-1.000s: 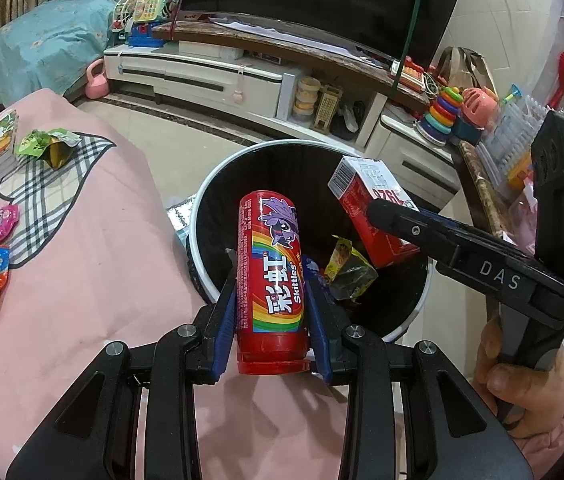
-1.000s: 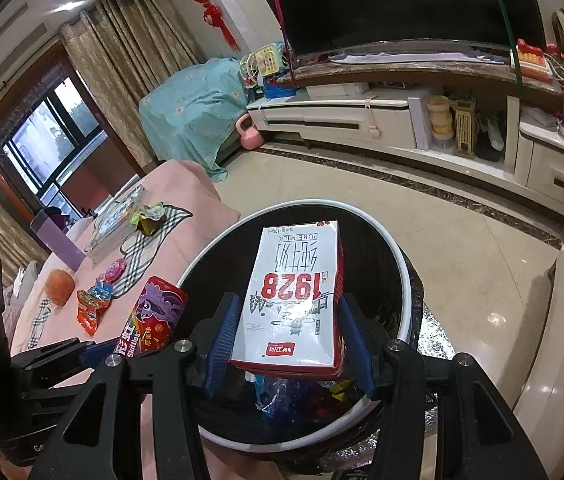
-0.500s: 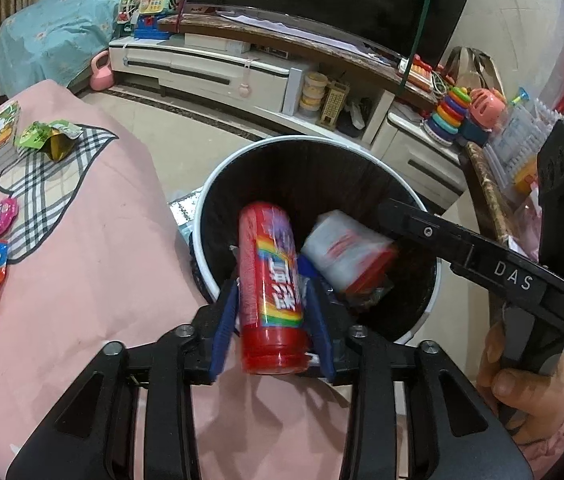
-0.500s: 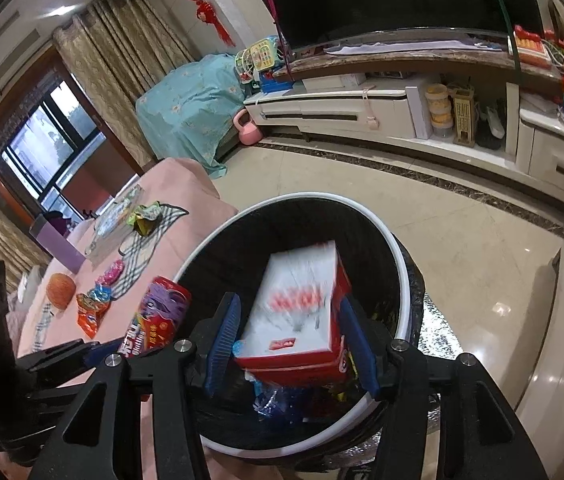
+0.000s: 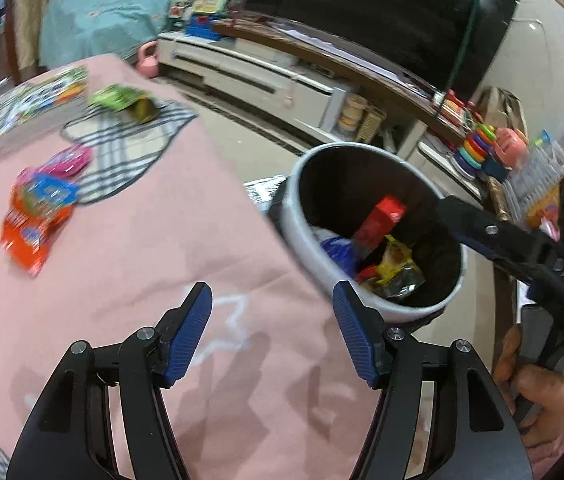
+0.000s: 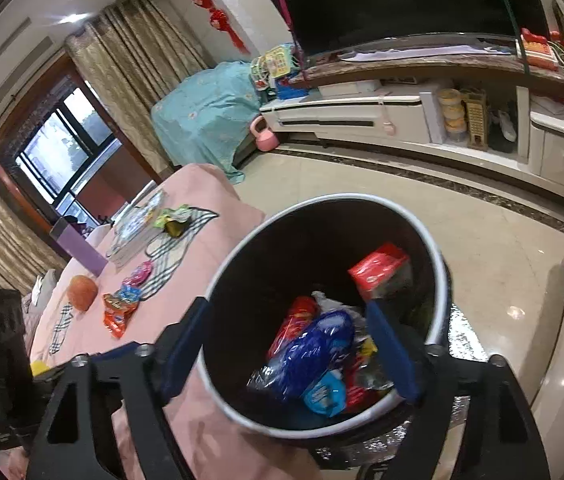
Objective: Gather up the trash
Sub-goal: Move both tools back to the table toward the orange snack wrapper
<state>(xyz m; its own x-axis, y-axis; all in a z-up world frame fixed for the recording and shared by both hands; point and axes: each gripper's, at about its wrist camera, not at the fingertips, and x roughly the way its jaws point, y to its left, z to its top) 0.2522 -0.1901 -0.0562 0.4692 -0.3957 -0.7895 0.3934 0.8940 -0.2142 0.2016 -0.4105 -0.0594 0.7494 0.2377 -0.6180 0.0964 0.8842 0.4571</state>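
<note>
The black trash bin with a white rim (image 5: 309, 248) (image 6: 322, 199) stands beside the pink-clothed table. Inside it lie a red milk carton (image 5: 382, 218) (image 6: 382, 270), a red Skittles tube (image 6: 296, 320) and blue wrappers (image 6: 314, 354). My left gripper (image 5: 273, 334) hangs over the pink cloth left of the bin; its jaws are opening with nothing between them. Above the bin's mouth my right gripper (image 6: 286, 354) is also opening and holds nothing. Orange (image 5: 29, 232), pink (image 5: 69, 160) and green (image 5: 121, 100) snack packets lie on the table.
A checked cloth (image 5: 129, 140) and a booklet (image 5: 37, 100) lie at the table's far end, with a round orange fruit (image 6: 81, 292) and a purple box (image 6: 81, 250) nearby. A TV cabinet (image 6: 362, 114) with toys runs behind the tiled floor (image 6: 502, 248).
Both grippers opened. The Skittles tube left the left jaws and the milk carton left the right jaws, and both fell into the bin. The left gripper swung left over the table.
</note>
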